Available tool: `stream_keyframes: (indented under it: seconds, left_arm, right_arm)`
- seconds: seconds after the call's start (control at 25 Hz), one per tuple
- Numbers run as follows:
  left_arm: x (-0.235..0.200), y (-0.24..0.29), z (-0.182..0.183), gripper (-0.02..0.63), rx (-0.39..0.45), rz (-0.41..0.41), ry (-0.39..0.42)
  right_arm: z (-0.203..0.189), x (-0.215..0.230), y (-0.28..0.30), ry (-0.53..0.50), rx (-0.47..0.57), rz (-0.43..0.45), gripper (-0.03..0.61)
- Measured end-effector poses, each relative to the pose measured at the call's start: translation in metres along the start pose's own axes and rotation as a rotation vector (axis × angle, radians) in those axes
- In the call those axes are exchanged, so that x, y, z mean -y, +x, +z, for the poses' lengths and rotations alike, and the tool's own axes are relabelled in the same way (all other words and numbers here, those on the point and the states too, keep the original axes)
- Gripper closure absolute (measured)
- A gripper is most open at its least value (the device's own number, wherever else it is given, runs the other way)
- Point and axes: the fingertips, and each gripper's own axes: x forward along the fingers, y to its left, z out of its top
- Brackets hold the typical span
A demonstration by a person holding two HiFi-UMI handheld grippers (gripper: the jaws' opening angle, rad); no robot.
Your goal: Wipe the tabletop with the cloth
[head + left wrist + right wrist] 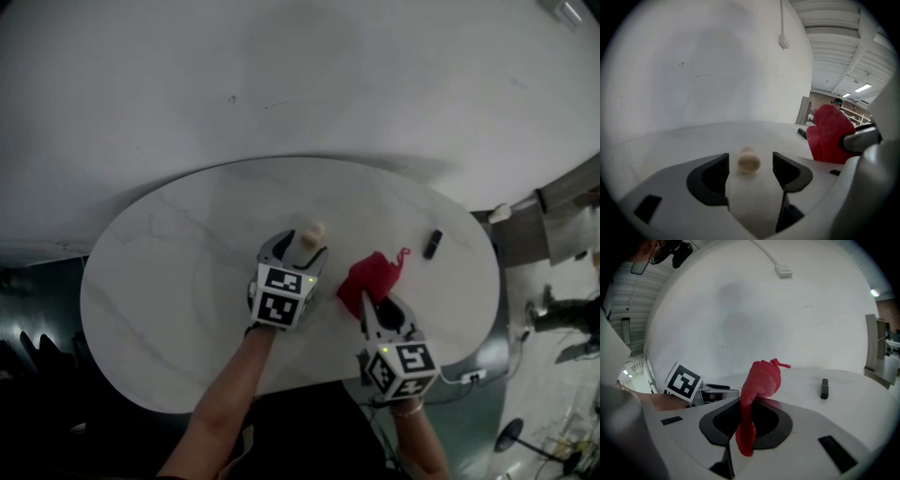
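Note:
A red cloth (367, 279) hangs bunched from my right gripper (373, 305), which is shut on it just above the round white marble tabletop (169, 272). In the right gripper view the cloth (761, 380) rises out of the right gripper (745, 420) and droops between the jaws. My left gripper (302, 246) is shut on a small white bottle (306, 246) with a beige round cap near the table's middle. The left gripper view shows that bottle (750, 192) between the jaws of the left gripper (750, 171), with the cloth (829, 133) to the right.
A small black stick-shaped object (432, 244) lies on the table to the right of the cloth, also in the right gripper view (824, 388). The table's near edge runs under both forearms. Furniture (562, 216) stands on the floor at the right.

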Motion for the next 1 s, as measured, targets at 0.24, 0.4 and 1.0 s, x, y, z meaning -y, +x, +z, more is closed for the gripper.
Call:
stream_keyframes:
  seconds: [0.24,0.4,1.0]
  left_arm:
    - [0.000,0.016,-0.004,0.325,-0.043,0.002,0.012]
    - [-0.002,0.022,-0.004,0.388,-0.056,0.019,0.024]
    - [-0.034,-0.029,0.029,0.483,0.049,0.139,-0.002]
  right_arm:
    - [0.000,0.007,0.007,0.012,-0.018,0.000,0.529]
    - [0.001,0.010,0.009,0.010,-0.023,0.002,0.529]
    - [0.036,-0.016,0.041,-0.068,-0.016,0.177,0.529]
